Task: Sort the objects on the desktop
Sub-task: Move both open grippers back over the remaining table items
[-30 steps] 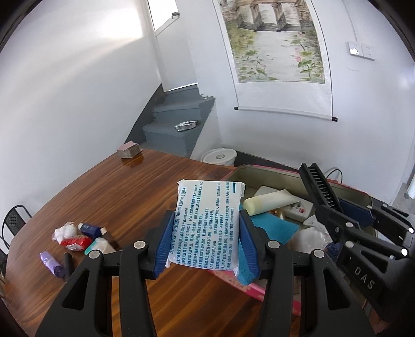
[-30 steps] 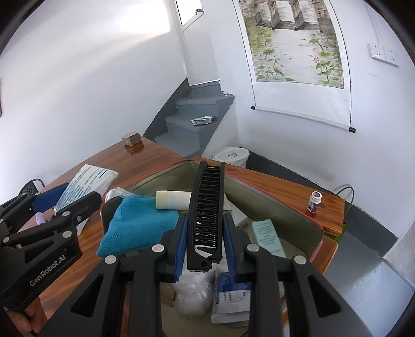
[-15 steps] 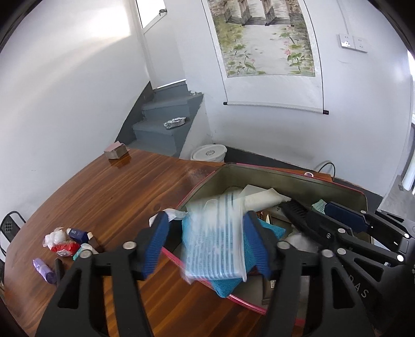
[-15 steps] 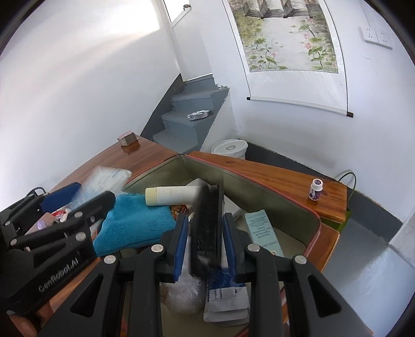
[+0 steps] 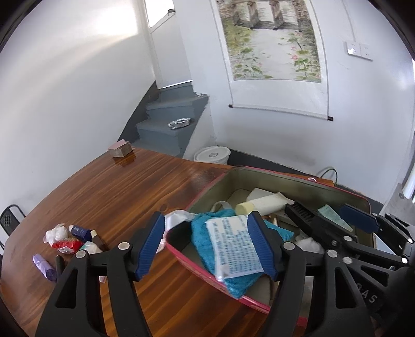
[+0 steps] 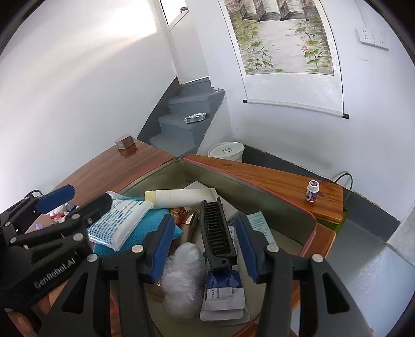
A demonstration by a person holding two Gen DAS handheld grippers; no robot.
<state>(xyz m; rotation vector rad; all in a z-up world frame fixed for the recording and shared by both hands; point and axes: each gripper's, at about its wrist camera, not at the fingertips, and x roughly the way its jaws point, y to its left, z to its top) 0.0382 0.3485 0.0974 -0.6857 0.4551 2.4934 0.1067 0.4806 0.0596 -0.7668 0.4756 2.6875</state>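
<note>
Your left gripper [image 5: 206,242] and right gripper [image 6: 205,245] have just been opening, both empty. The white printed tissue packet [image 5: 234,248] perches on the teal cloth [image 5: 228,217] at the pink-rimmed storage bin [image 5: 197,261]'s near edge; withdrawing carelessly could knock it out. The black folding comb [image 6: 216,233] lies inside.

White walls around me, scroll painting [image 5: 272,49] hung ahead, double wall socket [image 6: 373,38] to its right, grey stairs [image 5: 168,124] in the corner, white bucket [image 6: 226,151] on grey floor, daylight from upper window [image 5: 159,11], polished wooden table [image 5: 109,186].
</note>
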